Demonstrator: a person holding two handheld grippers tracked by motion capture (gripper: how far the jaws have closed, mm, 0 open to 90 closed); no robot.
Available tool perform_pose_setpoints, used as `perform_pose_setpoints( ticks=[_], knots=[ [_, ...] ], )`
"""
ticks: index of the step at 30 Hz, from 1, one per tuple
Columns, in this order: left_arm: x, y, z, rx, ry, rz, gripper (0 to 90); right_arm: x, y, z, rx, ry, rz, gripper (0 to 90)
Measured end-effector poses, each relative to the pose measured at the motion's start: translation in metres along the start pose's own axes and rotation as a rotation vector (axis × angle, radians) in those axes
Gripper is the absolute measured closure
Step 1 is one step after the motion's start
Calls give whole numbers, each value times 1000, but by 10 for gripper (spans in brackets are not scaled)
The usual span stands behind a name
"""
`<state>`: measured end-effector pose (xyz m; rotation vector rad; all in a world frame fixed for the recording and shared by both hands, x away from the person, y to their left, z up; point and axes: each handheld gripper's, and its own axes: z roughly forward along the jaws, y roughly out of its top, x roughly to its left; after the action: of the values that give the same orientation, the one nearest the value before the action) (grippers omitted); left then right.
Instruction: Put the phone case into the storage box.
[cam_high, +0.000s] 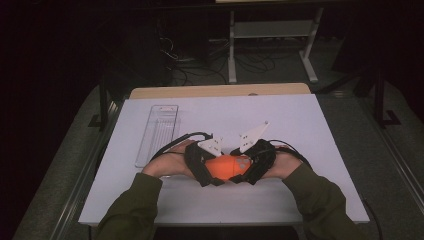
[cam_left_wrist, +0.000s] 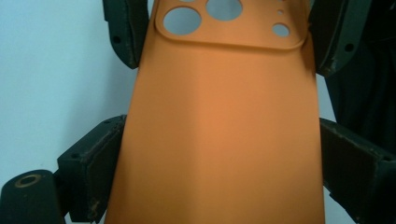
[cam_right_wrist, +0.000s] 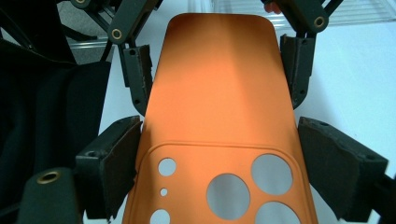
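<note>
Lying along the left part of the white table (cam_high: 300, 125), a clear plastic tray (cam_high: 158, 134) sat well apart from the hands, its long side running away from the person. To its right, near the front middle of the table, the left hand (cam_high: 165, 162) held the left gripper (cam_high: 212, 172) with its tips turned inward toward the right gripper (cam_high: 235, 172), a grey three-cornered plate topping each. Between the two grippers sat an orange phone case (cam_high: 226, 167), its back face up, grasped at both ends.

In the left gripper view, the phone case (cam_left_wrist: 219, 126) ran up the frame from the plain end to the camera cut-outs at the top. The left gripper's (cam_left_wrist: 219, 186) jaws lay against the case's two long edges at the plain end, pinching it across its width; one pad (cam_left_wrist: 100, 163) touched the left edge.

In the right gripper view, the phone case (cam_right_wrist: 219, 93) appeared the other way round, cut-outs nearest the camera. The right gripper (cam_right_wrist: 217, 161) straddled the cut-out end, its left pad (cam_right_wrist: 119, 161) against the case's edge and the other at the opposite edge, clamping it across its width. Farther up that view, the left gripper's jaws flanked the plain end, with the clear tray (cam_right_wrist: 345, 14) beyond. At the far right of the high view, the right hand (cam_high: 285, 165) and its green sleeve (cam_high: 320, 200) came in from the bottom.
</note>
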<state>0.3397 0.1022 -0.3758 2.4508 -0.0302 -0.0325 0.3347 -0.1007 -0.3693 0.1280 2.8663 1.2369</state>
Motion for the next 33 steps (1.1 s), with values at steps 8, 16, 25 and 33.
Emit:
perform_pose_setpoints(
  ticks=[8,16,25,33],
  knots=[
    [-1,-2,-3,4,3,0,134,0,2,2,-1,17,-1,148],
    [0,-2,-3,4,-1,10,144,-1,1,3,-7,18,-13,145],
    [-2,-1,-3,-1,-18,-7,152,-1,1,0,-10,41,8,135],
    [0,-3,-3,31,-4,10,153,-1,1,0,-36,32,34,97]
  ],
)
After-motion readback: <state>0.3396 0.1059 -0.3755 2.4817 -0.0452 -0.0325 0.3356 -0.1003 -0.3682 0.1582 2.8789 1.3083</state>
